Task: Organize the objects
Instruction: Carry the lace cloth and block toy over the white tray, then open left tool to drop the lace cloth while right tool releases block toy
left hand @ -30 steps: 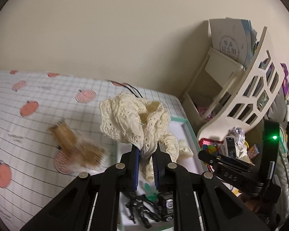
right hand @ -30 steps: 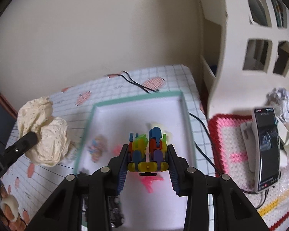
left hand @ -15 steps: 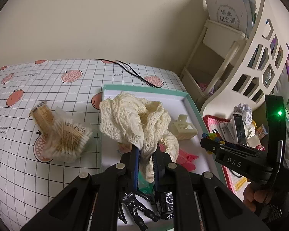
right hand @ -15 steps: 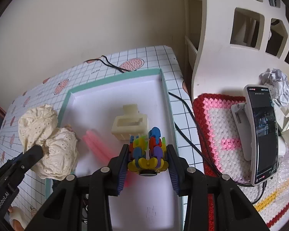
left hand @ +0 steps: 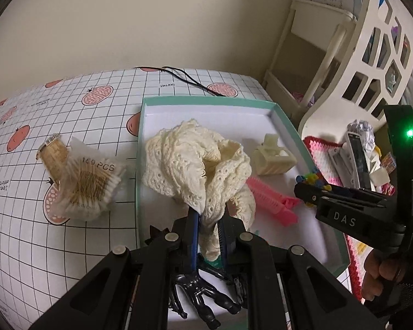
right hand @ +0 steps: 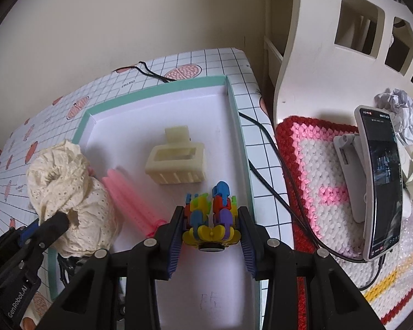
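As before gripped, cloth (left hand: 198, 162) now over tray (left hand: 206, 101).

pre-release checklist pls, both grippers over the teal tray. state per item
1. Left gripper shut on the cream lace cloth: ok.
2. Right gripper shut on the multicoloured block toy: ok.
3. Cloth over the teal tray: partly; its left side overhangs the rim. Not ok.
4. Block toy over the tray floor, inside the right wall: ok.
5. Landing spots clear: the pink clip lies beside the cloth, the cream hair claw just ahead of the toy. Cannot tell.
6. Cotton swab pack outside the tray, on the tablecloth: not ok.
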Demonstrator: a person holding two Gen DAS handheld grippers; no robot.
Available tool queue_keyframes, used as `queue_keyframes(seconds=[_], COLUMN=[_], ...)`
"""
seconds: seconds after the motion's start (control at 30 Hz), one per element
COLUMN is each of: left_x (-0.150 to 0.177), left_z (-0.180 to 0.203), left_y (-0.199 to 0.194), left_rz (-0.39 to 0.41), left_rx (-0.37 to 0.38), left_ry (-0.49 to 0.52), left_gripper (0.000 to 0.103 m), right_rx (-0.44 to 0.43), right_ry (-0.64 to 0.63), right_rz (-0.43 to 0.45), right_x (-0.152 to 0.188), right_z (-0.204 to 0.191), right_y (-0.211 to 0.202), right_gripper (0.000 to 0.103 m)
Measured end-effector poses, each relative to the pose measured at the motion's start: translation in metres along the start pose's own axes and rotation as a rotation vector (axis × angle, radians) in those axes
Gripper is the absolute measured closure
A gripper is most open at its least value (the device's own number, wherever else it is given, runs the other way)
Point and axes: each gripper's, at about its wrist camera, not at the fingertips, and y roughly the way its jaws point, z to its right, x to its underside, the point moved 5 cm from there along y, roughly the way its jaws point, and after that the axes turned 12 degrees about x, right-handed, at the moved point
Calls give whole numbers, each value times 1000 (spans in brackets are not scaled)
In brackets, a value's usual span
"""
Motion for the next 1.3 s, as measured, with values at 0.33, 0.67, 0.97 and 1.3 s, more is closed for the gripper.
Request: queue_keyframes(seconds=[0.33, 0.67, 0.97, 1.3], left_x=[7, 13, 9, -1], left_z=[-4, -10, -9, -10], left_y=[9, 16, 9, -9], left_rz=[-47, -85, -92, -76], left_rx=[-26, -37, -11, 39], left_ry=[-5, -17, -31, -64], left_gripper=[90, 89, 79, 58], right_rx=[15, 28, 18, -16], right_ry=[-38, -57, -59, -46], right_rz=[-15, -30, -29, 9], right_x=[5, 9, 7, -1], right_z=[-9, -15, -17, -16], right_y=[6, 10, 7, -12], right_gripper=[63, 63, 62, 54])
